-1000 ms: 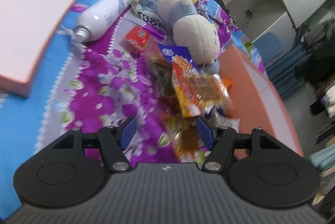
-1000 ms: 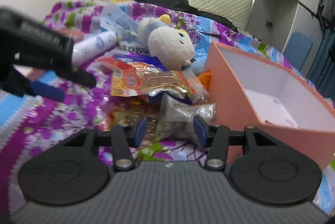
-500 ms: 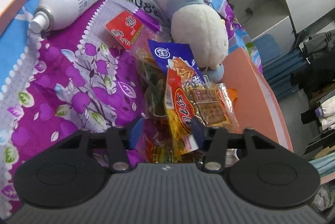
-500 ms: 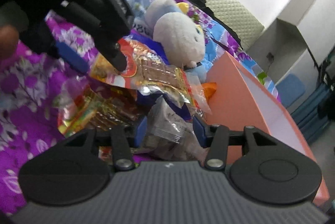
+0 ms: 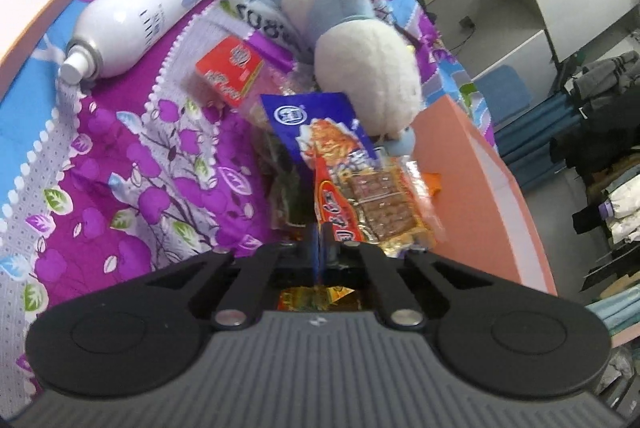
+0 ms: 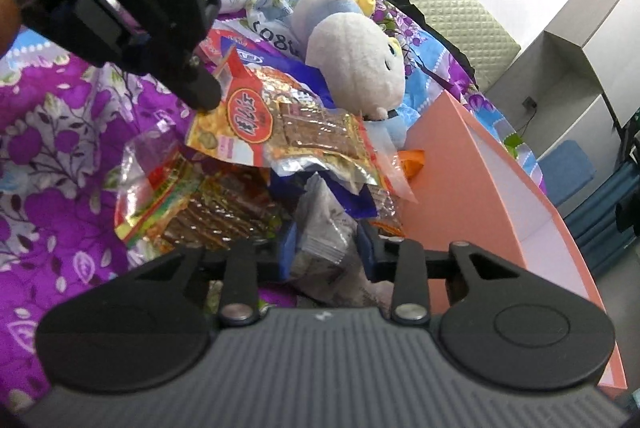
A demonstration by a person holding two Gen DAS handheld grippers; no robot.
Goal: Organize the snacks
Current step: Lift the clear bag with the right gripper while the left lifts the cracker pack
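Observation:
A pile of snack packets lies on the purple flowered bedspread [image 5: 132, 188]. My left gripper [image 5: 320, 244] is shut on the near edge of the orange snack packet [image 5: 360, 204] with the red oval label. The right wrist view shows that same gripper [image 6: 204, 88] pinching the packet's [image 6: 280, 124] corner. My right gripper [image 6: 326, 248] straddles a grey crinkly packet [image 6: 324, 224]; its jaws are closing, and I see no squeeze on the packet. A blue packet [image 5: 316, 124] and a red packet [image 5: 230, 68] lie farther back.
An open orange box [image 6: 480, 196] with a white inside stands right of the pile. A grey plush toy [image 5: 360, 56] and a white spray bottle [image 5: 148, 16] lie behind the snacks. A red-and-yellow packet of brown strips [image 6: 192, 212] lies at the pile's left.
My left gripper moved in on the pile and its jaws closed on the orange packet's edge. My right gripper rolled, came closer, and its jaws narrowed around the grey packet.

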